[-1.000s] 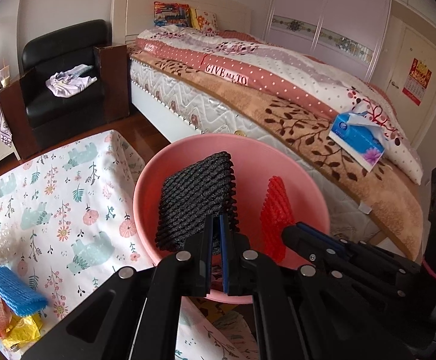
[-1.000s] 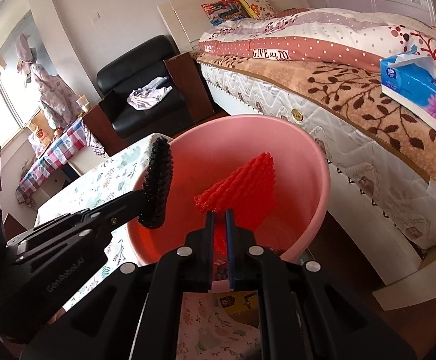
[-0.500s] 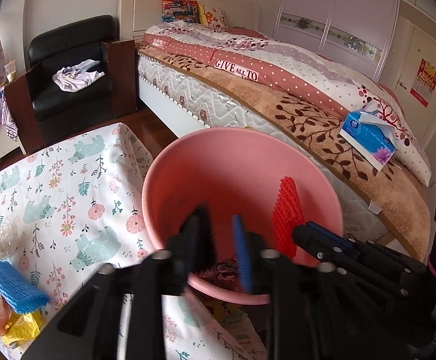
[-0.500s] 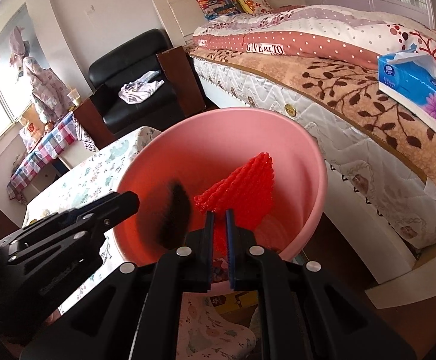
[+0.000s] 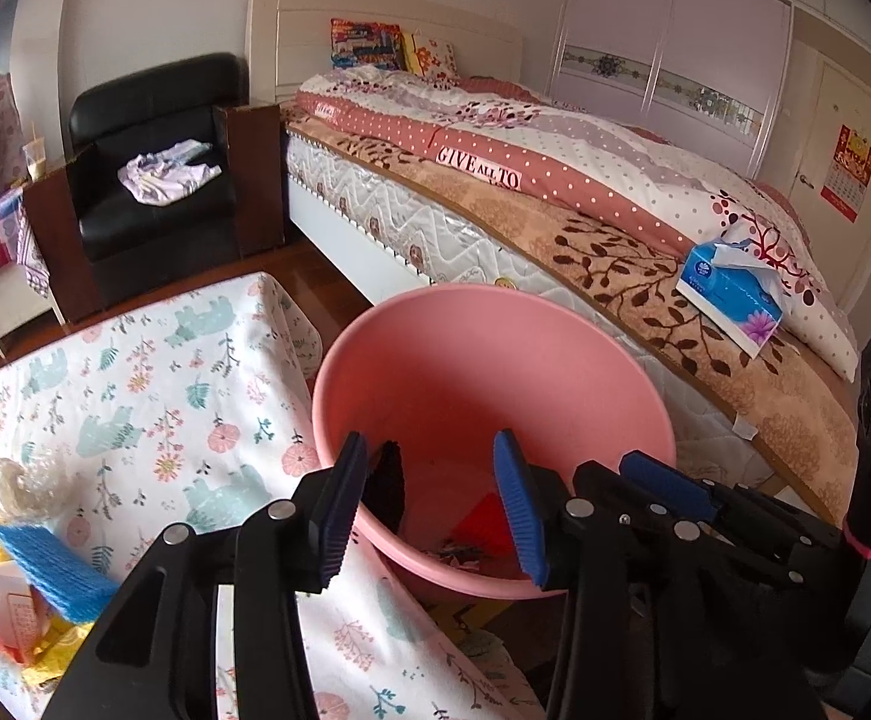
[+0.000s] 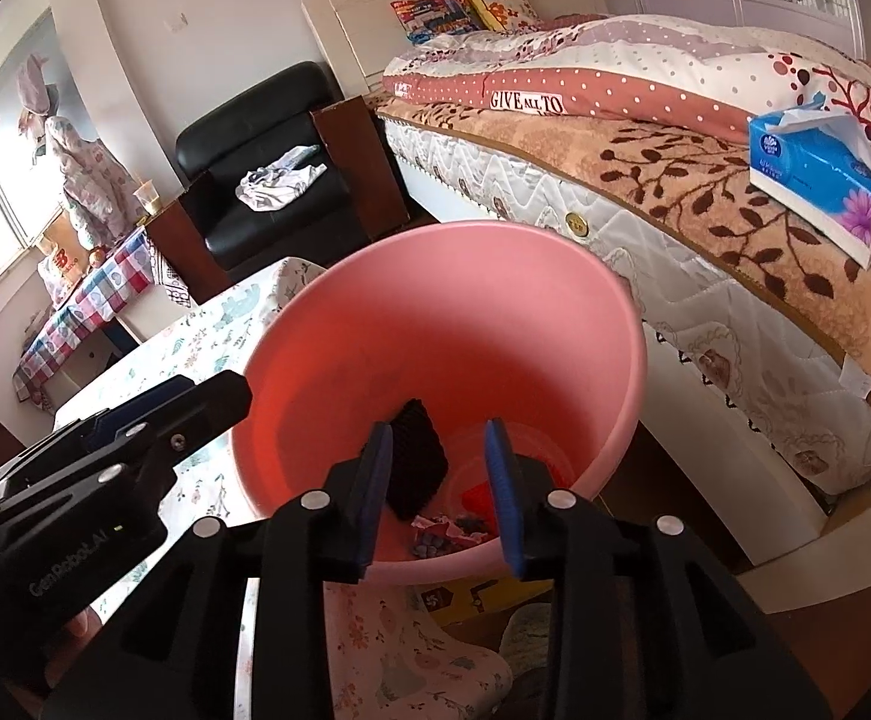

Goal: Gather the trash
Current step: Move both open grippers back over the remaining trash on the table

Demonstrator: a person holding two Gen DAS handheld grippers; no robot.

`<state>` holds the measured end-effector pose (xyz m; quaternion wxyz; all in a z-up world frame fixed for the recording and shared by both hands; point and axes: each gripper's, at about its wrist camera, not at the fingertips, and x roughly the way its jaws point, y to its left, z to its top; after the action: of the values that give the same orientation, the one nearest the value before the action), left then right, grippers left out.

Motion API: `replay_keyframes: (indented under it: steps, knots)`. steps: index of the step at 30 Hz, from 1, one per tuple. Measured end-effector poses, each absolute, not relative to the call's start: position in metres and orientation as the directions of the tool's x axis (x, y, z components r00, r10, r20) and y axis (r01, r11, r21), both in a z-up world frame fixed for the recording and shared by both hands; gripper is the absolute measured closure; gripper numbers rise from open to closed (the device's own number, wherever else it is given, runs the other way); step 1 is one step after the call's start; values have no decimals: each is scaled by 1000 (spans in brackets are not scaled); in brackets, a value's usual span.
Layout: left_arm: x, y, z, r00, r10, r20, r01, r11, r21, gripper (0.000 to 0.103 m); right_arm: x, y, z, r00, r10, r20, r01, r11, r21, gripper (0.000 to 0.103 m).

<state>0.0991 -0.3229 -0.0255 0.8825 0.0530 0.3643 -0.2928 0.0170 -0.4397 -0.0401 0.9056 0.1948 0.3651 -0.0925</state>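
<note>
Both the left hand-held gripper (image 5: pixel 429 480) and right hand-held gripper (image 6: pixel 438 474) gape wide, empty, over the pink bin (image 6: pixel 435 312). Black foam net (image 6: pixel 414 465) inside is half hidden behind a finger; the red piece (image 5: pixel 483 519) is barely visible.

The round pink plastic bin (image 5: pixel 555 378) stands just off the corner of the floral-print tablecloth (image 5: pixel 153 384), its mouth wide and unblocked; a black mesh foam net (image 6: pixel 414 462) and a red one (image 5: pixel 483 519) lie low inside. Both spread grippers, left gripper (image 5: pixel 435 510) and right gripper (image 6: pixel 438 492), crowd its near rim side by side. Behind the bin, the bed's quilted mattress edge (image 5: pixel 453 240) closes off the far side. Toward the tablecloth's near-left edge, a blue foam net (image 5: pixel 45 564) and yellow wrappers (image 5: pixel 45 654) clutter the cloth; the middle lies bare.
</note>
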Motion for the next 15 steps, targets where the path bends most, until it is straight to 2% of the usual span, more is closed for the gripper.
replay_keyframes:
  steps: [15]
  knots:
    - [75, -270, 9, 640, -427, -639, 492, 866, -86, 59, -2, -403, -12, 762, -12, -647, 255, 925, 283, 70]
